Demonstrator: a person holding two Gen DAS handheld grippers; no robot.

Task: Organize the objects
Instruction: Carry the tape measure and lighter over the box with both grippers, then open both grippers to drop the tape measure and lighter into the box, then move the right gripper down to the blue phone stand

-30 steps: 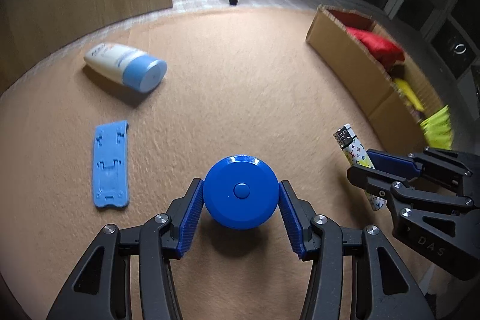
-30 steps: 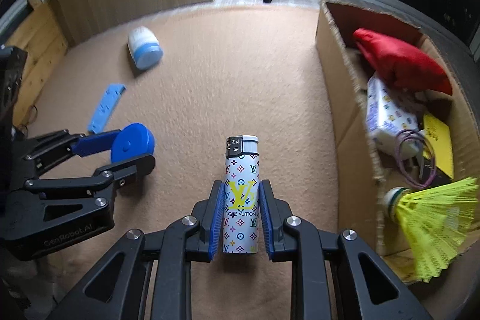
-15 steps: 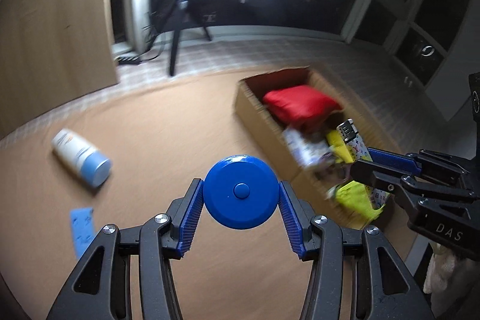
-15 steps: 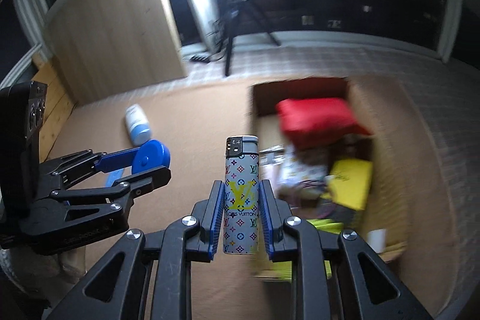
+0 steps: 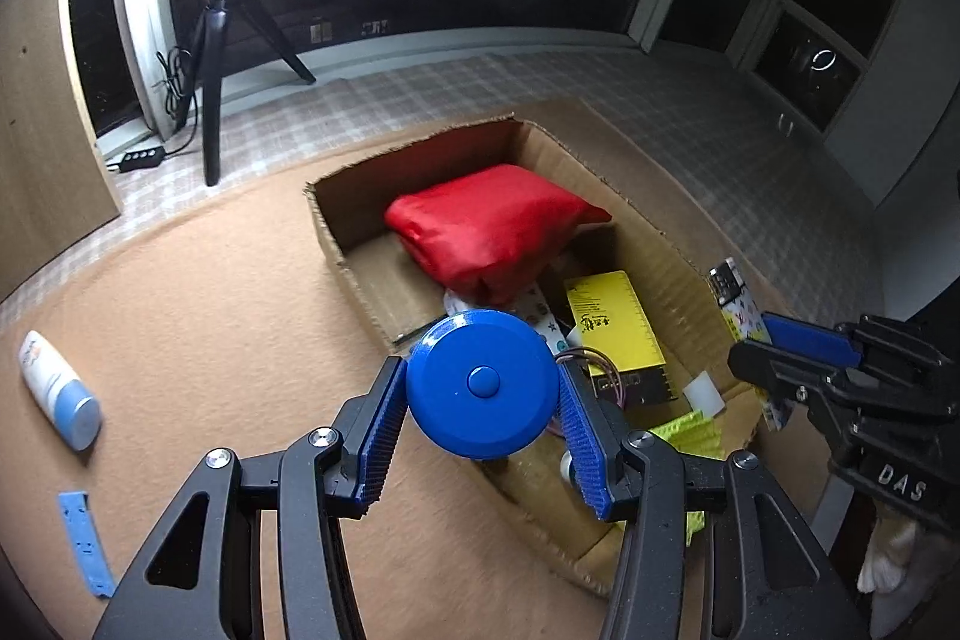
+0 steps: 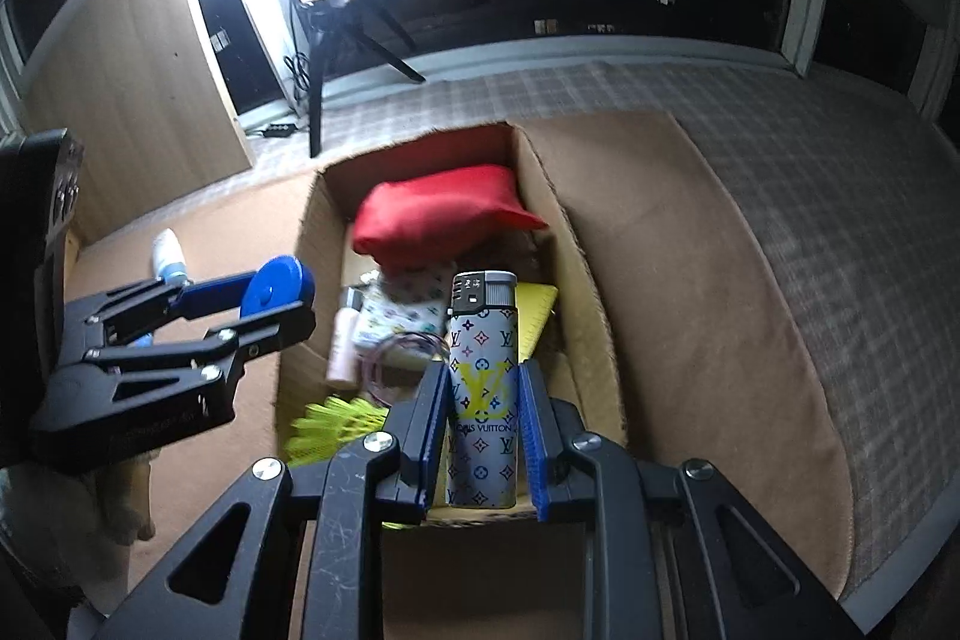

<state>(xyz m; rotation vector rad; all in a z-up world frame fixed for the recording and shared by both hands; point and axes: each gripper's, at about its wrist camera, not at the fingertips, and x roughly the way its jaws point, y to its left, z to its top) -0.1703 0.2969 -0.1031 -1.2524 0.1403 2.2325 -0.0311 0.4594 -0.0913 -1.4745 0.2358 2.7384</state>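
My left gripper (image 5: 480, 394) is shut on a round blue disc-shaped case (image 5: 483, 385), held in the air over the near left wall of an open cardboard box (image 5: 354, 274). My right gripper (image 6: 483, 400) is shut on a white patterned lighter (image 6: 483, 382), upright above the same cardboard box (image 6: 594, 292). Each gripper shows in the other's view: the right gripper (image 5: 780, 346) at the right edge, the left gripper (image 6: 270, 298) at the left. Inside the box lie a red pouch (image 5: 492, 226), a yellow card (image 5: 612, 328) and a yellow shuttlecock (image 6: 336, 424).
On the tan carpet at the left lie a white tube with a blue cap (image 5: 57, 382) and a flat blue plastic piece (image 5: 87, 544). A ring light on a tripod (image 5: 216, 58) stands at the back by the dark windows. A checked mat (image 6: 810, 196) runs right of the carpet.
Both grippers rose and swung right from the open carpet to above the cardboard box, each keeping its object. The tube and blue piece slid to the left edge of the view.
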